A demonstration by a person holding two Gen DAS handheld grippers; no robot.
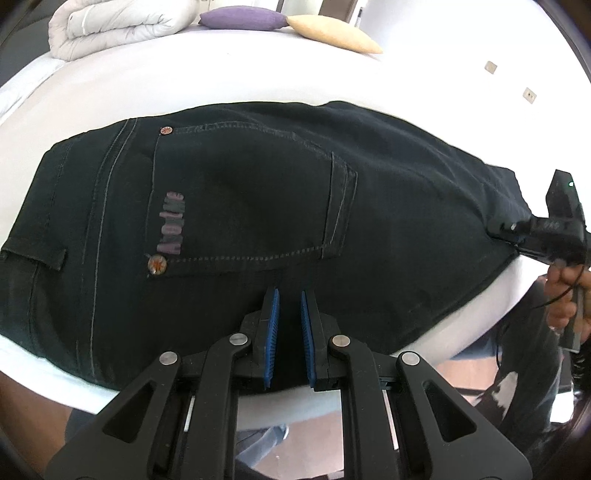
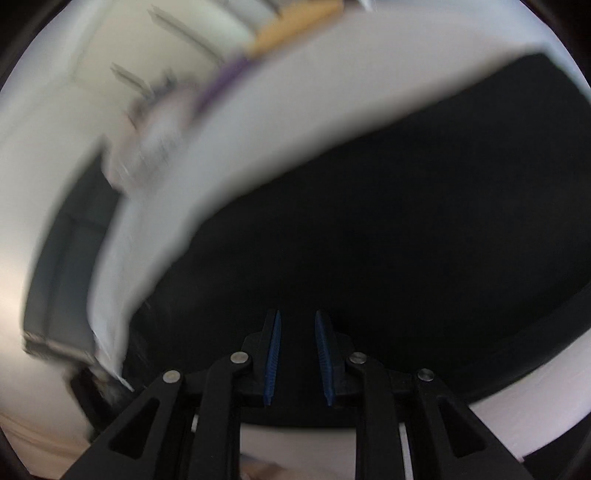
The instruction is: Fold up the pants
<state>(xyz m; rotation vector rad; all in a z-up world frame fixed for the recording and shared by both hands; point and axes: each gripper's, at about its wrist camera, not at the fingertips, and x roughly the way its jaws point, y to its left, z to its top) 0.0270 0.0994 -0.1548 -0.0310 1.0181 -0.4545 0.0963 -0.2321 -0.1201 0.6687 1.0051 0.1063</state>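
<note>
Black jeans [image 1: 258, 206] lie folded on a white bed [image 1: 221, 81], back pocket with rivets and a faded logo facing up. My left gripper [image 1: 290, 295] hovers over the near edge of the jeans, its blue pads a small gap apart with nothing between them. My right gripper shows in the left wrist view [image 1: 517, 229] at the right end of the jeans, held by a hand. In the blurred right wrist view the right gripper [image 2: 297, 317] is open over the black fabric [image 2: 369, 240], empty.
A folded white duvet [image 1: 118, 22], a purple pillow [image 1: 243, 18] and a cream pillow [image 1: 332, 35] lie at the far side of the bed. The person's legs and floor show below the near bed edge [image 1: 480, 350].
</note>
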